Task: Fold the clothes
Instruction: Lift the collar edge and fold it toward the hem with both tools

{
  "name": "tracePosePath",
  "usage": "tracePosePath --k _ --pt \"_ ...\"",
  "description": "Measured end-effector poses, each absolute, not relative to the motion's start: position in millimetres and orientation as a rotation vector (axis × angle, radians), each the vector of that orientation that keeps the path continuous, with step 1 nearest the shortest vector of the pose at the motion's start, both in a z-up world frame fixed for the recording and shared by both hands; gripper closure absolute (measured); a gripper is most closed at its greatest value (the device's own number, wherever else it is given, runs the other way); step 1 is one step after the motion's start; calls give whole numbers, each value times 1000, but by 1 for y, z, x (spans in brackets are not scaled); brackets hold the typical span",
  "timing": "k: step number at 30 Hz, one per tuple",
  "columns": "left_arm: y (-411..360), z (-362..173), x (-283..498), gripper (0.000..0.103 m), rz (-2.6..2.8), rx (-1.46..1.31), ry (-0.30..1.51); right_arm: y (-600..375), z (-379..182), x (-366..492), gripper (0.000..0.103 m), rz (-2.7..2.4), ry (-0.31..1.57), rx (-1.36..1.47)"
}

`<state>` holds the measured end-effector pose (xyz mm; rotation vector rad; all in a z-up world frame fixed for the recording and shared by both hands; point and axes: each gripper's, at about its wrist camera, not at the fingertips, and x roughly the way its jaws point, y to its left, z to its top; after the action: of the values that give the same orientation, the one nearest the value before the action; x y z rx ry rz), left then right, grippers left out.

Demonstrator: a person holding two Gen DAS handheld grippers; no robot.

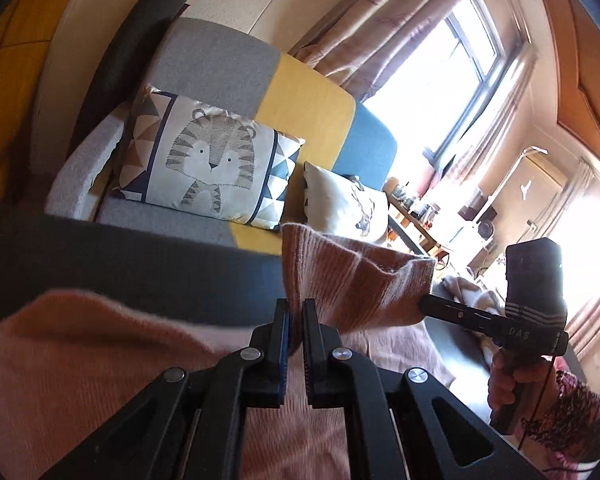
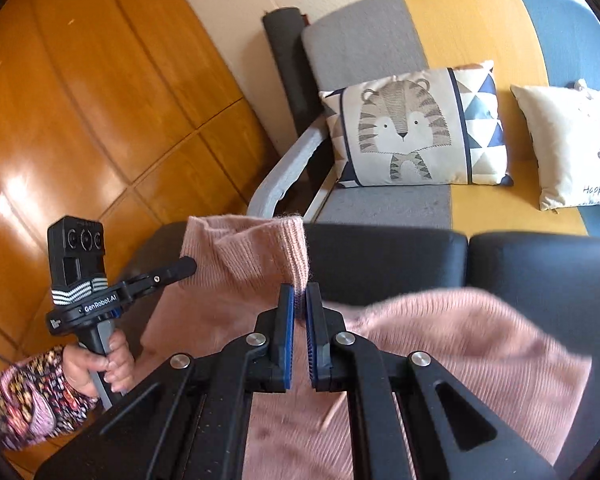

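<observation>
A pink knitted sweater [image 1: 352, 280] [image 2: 252, 256] lies over a black leather seat [image 1: 140, 264] [image 2: 420, 264]. Its ribbed edge is lifted and stretched between both grippers. My left gripper [image 1: 296, 308] is shut on one end of that edge, and in the right wrist view the left gripper [image 2: 188, 265] pinches the cloth's left corner. My right gripper [image 2: 299, 294] is shut on the other end, and the left wrist view shows the right gripper [image 1: 424, 302] at the rib's far corner. A hand in a patterned sleeve [image 2: 100, 364] holds the left tool. The rest of the sweater hangs below the fingers.
Behind the black seat stands a sofa [image 1: 308, 92] [image 2: 472, 28] in grey, yellow and blue, with a tiger cushion [image 1: 208, 160] [image 2: 416, 128] and a white cushion [image 1: 340, 200] [image 2: 572, 144]. Wooden panelling [image 2: 80, 100] fills the left. A bright window [image 1: 452, 64] and a cluttered side table [image 1: 416, 208] are at the right.
</observation>
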<state>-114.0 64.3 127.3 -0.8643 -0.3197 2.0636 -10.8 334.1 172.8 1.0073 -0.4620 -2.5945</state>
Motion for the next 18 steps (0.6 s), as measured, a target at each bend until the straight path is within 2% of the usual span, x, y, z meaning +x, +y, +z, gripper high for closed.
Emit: tracePosePath --k 6,11,12,15,17,18 --pt "57 72 -84 98 2102 -991 -270 315 113 22 97 -2600 -443 1142" --pt "33 52 -74 98 2082 -1072 -401 319 87 42 89 -2587 -533 1244" --pt "26 52 -72 98 2082 -1075 -439 322 87 48 89 -2588 -576 1234" --pt "7 46 -70 97 2054 -1110 -614 333 83 59 75 -2539 -802 1202" --pt "-2 40 -69 91 2000 -1140 -771 338 79 62 65 -2479 -963 1164" --pt "-3 37 -68 89 1967 -1146 -844 341 76 62 63 -2446 -1045 1142"
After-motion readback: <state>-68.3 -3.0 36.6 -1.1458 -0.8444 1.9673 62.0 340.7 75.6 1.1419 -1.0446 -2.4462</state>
